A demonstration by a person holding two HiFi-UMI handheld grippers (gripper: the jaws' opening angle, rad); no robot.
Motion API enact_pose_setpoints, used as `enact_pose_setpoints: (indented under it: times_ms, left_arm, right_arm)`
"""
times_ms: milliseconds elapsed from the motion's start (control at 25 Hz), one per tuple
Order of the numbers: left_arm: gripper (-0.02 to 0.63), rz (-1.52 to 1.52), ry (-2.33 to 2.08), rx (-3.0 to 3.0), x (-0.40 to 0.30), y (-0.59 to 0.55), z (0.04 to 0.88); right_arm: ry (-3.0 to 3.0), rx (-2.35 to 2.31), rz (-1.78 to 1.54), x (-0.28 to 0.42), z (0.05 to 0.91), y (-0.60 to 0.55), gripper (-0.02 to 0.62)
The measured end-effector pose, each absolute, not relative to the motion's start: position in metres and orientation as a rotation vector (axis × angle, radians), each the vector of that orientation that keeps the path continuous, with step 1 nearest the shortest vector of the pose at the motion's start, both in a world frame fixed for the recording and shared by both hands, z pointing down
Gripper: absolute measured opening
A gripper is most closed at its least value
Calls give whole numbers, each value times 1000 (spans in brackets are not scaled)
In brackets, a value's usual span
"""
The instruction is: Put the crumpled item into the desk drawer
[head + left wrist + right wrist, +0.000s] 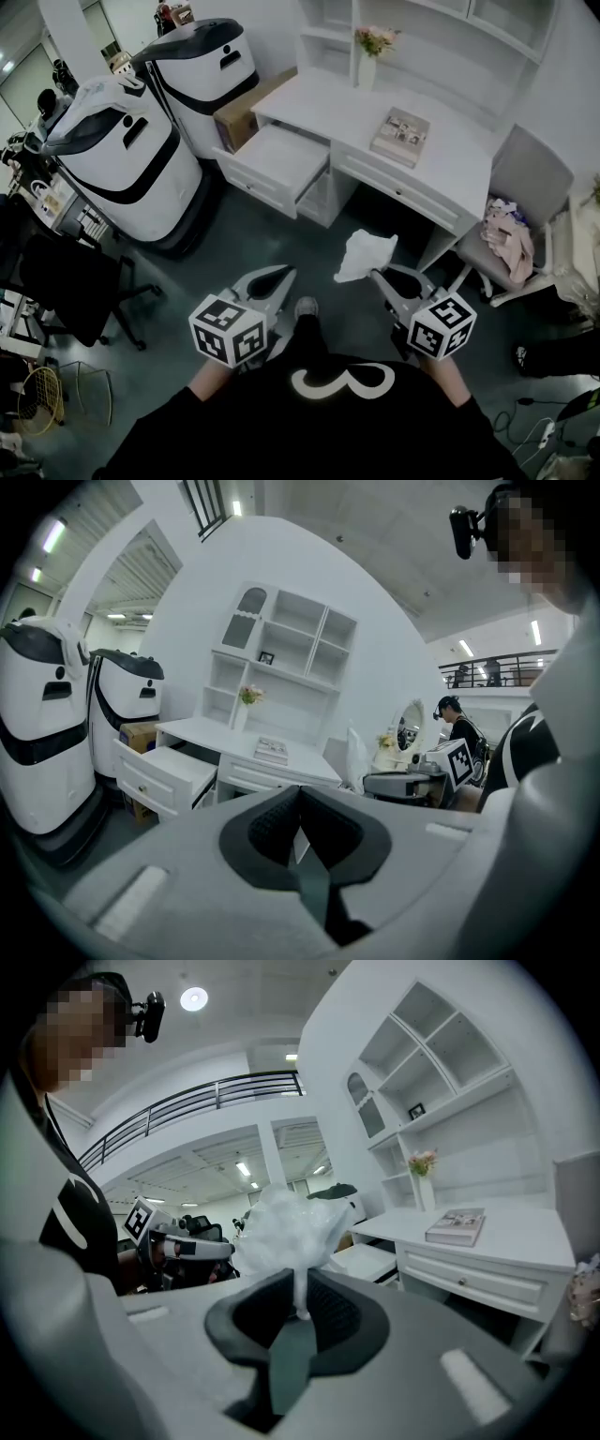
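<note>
The crumpled item [365,254] is a white wad of thin plastic or paper. My right gripper [379,274] is shut on its lower end and holds it up over the dark floor, in front of the white desk [450,150]. In the right gripper view the wad [286,1237] billows above the pinching jaws [300,1309]. The desk's drawer [277,161] stands pulled out at the desk's left end, and it shows as well in the left gripper view [161,767]. My left gripper [282,273] hangs beside the right one, jaws together with nothing in them [300,832].
A book [401,136] and a flower vase [367,58] sit on the desk top. A chair [525,202] with clothes on it stands at the right. Two large white machines [127,169] and a cardboard box [246,111] stand left of the drawer. A black office chair [66,281] is at far left.
</note>
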State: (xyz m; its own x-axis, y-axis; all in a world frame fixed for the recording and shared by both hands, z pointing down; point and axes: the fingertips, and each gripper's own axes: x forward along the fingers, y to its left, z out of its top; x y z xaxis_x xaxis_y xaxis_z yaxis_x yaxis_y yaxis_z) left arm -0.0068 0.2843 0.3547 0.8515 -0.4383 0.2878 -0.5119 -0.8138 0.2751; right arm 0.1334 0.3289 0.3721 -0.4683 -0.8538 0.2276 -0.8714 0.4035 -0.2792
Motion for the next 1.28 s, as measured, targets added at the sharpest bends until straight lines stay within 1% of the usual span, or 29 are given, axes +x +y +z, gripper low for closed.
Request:
enact_pose_setpoints:
  times_ms: [440,720,920,1280]
  left_arm:
    - [9,355,-720,2608,7,78,363]
    - [9,332,-736,2580,7,-38,365]
    - [9,326,-745,2590,4,-82,366]
    - [9,307,-827,2557,-17,-116,373]
  right_arm:
    - [-2558,1528,650,143,381,124,49]
    - [-2529,1483,648,138,381,11,49]
    - [-2516,1470,589,135,376,-36,49]
    - [-2513,1397,570,124,384,-76,49]
